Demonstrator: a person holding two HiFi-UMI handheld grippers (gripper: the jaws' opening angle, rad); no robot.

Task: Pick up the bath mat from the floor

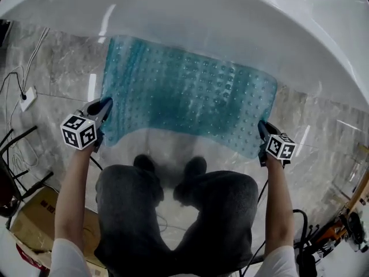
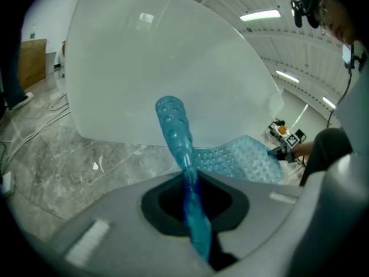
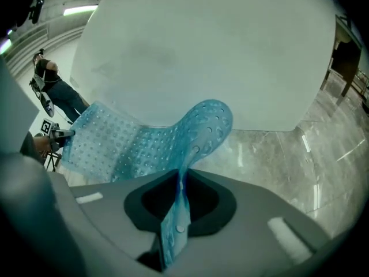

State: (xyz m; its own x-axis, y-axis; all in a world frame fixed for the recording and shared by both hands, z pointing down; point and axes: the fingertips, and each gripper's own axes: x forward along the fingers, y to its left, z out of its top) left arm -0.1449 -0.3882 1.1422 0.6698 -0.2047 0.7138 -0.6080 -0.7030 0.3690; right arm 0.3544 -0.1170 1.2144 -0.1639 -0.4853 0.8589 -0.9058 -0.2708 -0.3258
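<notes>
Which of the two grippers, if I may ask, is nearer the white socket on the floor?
The left gripper, clamping the bath mat's left corner on the socket's side; the right gripper holds the opposite corner.

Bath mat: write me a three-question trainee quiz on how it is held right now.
1. The left tongs and the right tongs both show in the head view. Which are shut on the bath mat? A: left only. B: right only. C: both.
2. True or false: the mat lies flat on the floor, untouched.
3. Fill in: the large white thing just beyond the mat is a ___.

Key
1. C: each gripper view shows the mat pinched between its own jaws.
2. False: it hangs between the two tongs, clear of the floor.
3. bathtub.
</notes>
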